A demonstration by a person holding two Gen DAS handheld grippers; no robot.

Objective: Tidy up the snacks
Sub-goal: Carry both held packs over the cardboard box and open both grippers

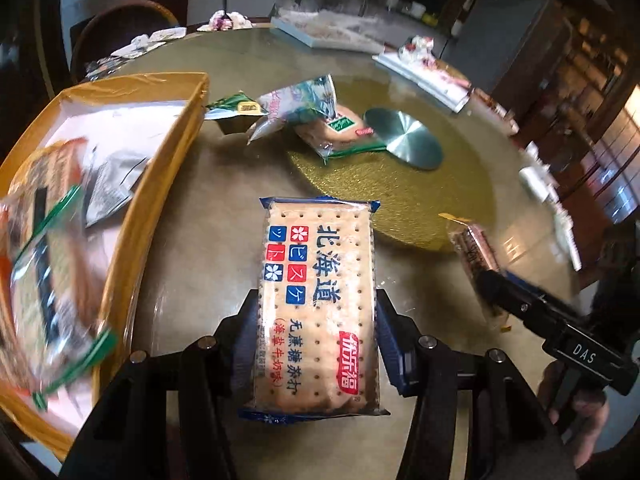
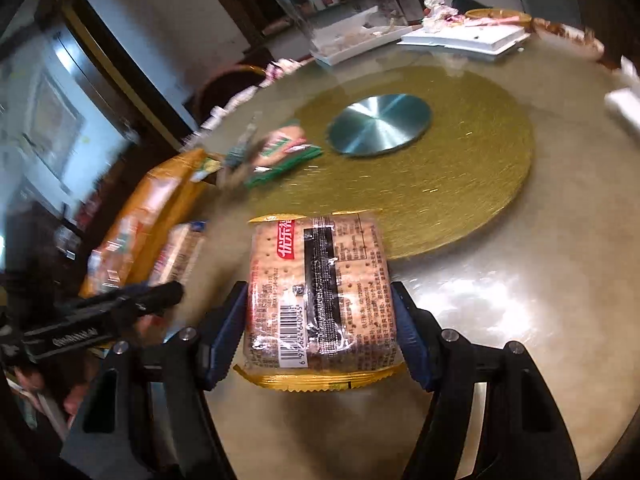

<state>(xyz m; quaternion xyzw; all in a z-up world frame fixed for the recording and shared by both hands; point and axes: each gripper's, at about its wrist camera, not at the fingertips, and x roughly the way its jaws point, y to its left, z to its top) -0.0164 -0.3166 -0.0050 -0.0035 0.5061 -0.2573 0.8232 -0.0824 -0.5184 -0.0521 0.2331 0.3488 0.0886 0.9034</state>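
Note:
My left gripper (image 1: pixel 316 308) is shut on a blue-edged cracker pack (image 1: pixel 320 256), its blue pads (image 1: pixel 246 336) pressing the pack's long sides just above the table. The right wrist view shows my right gripper (image 2: pixel 318 312) shut on a yellow-edged cracker pack (image 2: pixel 320 280), barcode side up. That pack (image 1: pixel 474 252) also shows at the right of the left wrist view. An orange box (image 1: pixel 160 200) at the left holds several snack packs, one of them a clear pack with green stripes (image 1: pixel 52 280). More snacks lie ahead: a green-edged cracker pack (image 1: pixel 336 128), a pale bag (image 1: pixel 296 104) and a small green packet (image 1: pixel 236 108).
A round table carries a gold turntable mat (image 1: pixel 420 200) with a metal disc (image 1: pixel 404 136) at its middle. White trays (image 1: pixel 328 32) and crumpled wrappers (image 1: pixel 416 46) sit along the far edge. A chair (image 1: pixel 120 24) stands behind the box. A hand (image 1: pixel 576 412) holds the right gripper.

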